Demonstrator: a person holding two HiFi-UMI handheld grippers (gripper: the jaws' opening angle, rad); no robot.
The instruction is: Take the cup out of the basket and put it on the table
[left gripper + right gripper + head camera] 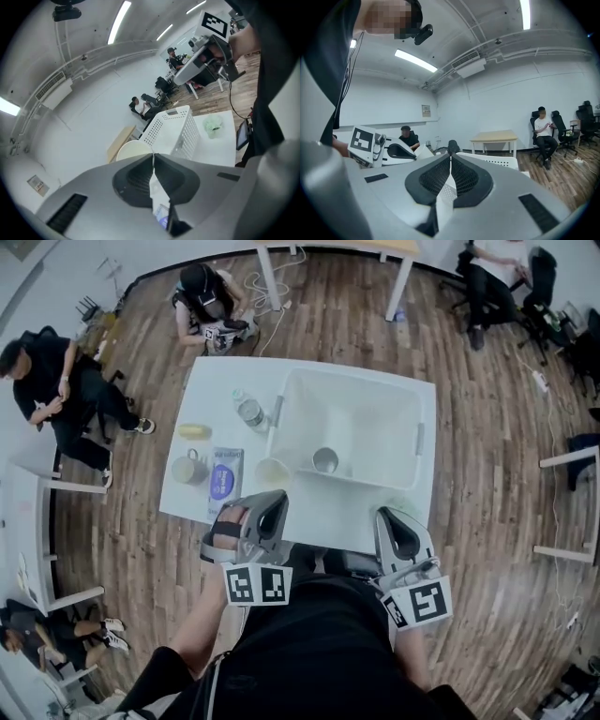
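White table (217, 395): left gripper (275, 501) and right gripper (390, 516), both clenched and empty, hover at its near edge; the cup (325, 460) stands ahead inside the basket (413, 442), whose tall wall may snag a reach.

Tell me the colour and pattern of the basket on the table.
White basket, its walls perforated with small holes; clearest in the left gripper view.

The left gripper (270, 507) is hovering at lower centre of the head view, jaws pressed together on nothing, bare forearm (200, 634) trailing toward lower left. The right gripper (394, 521) is hovering beside it, likewise closed and empty.
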